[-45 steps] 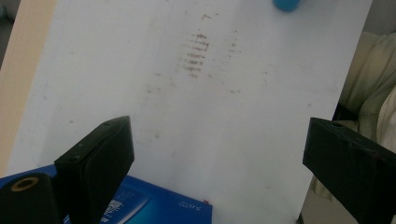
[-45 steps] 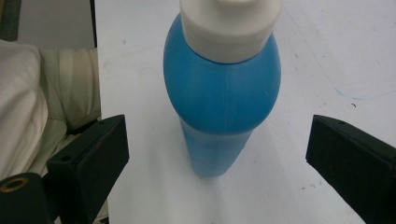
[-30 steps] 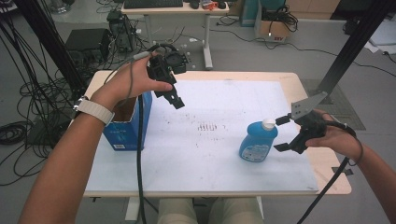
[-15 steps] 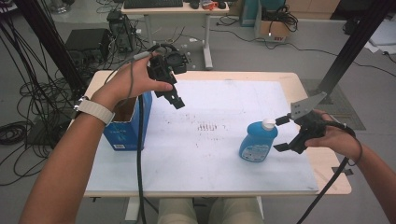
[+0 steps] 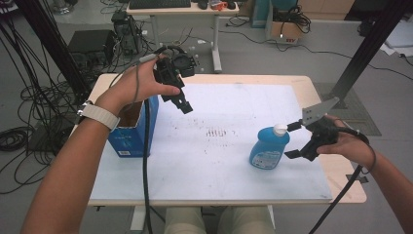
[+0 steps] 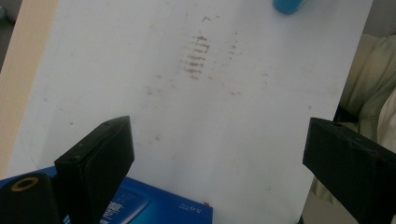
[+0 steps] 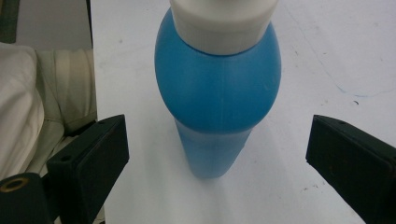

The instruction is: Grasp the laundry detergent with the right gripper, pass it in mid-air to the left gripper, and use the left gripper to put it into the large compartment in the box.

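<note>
A blue bottle (image 5: 269, 147) with a white cap (image 5: 279, 129) stands upright on the right part of the white table top (image 5: 229, 170). My right gripper (image 5: 292, 140) hovers just to its right, open, with one jaw high and one low. In the right gripper view the bottle (image 7: 217, 88) stands between and ahead of the spread jaws of that gripper (image 7: 217, 135), and neither pad touches it. An open blue box (image 5: 134, 129) stands at the table's left edge. Above the box's far end my left gripper (image 5: 182, 103) hangs in the air, open and holding nothing (image 6: 219, 135). The box's edge (image 6: 159, 207) lies below it.
Dark smudges (image 5: 219, 131) mark the middle of the table. The person's lap (image 5: 219, 219) sits at the near edge. Cables (image 5: 19, 136) lie on the floor at left, black frame posts (image 5: 370, 44) rise at both sides, and a desk (image 5: 195, 9) stands behind.
</note>
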Tool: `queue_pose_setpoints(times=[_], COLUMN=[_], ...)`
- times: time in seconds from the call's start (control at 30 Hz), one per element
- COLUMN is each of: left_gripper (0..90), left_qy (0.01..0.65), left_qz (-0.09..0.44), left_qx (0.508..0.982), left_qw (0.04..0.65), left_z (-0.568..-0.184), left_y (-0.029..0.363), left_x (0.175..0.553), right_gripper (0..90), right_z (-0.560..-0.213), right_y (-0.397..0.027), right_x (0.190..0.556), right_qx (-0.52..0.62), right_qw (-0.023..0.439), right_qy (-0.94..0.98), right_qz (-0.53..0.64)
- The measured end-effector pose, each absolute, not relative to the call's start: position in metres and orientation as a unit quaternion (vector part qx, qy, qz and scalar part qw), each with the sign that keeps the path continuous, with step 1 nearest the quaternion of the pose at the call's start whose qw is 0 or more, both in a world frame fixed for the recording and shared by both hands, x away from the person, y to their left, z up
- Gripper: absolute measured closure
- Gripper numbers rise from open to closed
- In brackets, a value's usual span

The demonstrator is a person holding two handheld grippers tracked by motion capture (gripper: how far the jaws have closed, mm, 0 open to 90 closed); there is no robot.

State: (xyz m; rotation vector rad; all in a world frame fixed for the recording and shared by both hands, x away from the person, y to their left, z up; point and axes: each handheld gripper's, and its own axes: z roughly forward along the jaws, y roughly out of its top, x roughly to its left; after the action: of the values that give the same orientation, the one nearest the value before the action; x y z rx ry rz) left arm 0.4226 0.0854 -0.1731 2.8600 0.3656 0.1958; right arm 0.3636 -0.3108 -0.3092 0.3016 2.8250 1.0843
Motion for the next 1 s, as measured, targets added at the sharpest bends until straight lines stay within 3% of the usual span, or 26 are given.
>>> queue_pose_setpoints(times=[1.0], left_gripper=[9.2], left_qy=[0.125], left_qz=[0.067], left_qx=[0.982], left_qw=[0.125], left_z=[-0.175], left_y=[0.085], left_x=[0.422], right_gripper=[7.4], right_z=[-0.335], right_y=[-0.298], right_x=[0.368], right_qx=[0.109], right_qw=[0.041], right_qy=[0.918], right_qz=[0.379])
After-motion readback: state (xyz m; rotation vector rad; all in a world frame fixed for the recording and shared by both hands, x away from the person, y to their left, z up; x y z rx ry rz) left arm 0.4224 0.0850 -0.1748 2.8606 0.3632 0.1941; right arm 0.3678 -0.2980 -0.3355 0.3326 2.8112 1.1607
